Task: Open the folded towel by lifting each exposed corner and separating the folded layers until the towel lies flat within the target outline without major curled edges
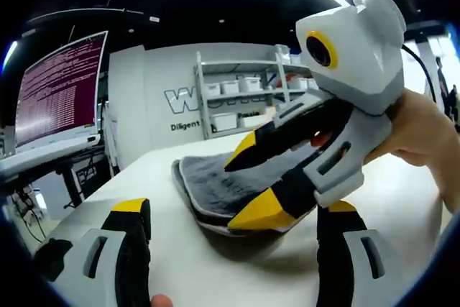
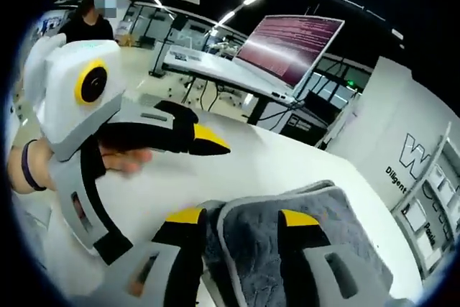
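Two grippers at the towel [image 1: 215, 192], which lay folded on the white table [image 1: 402, 199]. I had the right gripper [image 2: 241, 217] low over the near edge, one jaw on each side of the grey fold; I couldn't tell if they pinched it. Left gripper [image 1: 233, 213] had its jaws apart, empty, just short of the towel. Behind: a monitor [image 2: 291, 41] with red text, then shelves [image 1: 241, 91] with bins.
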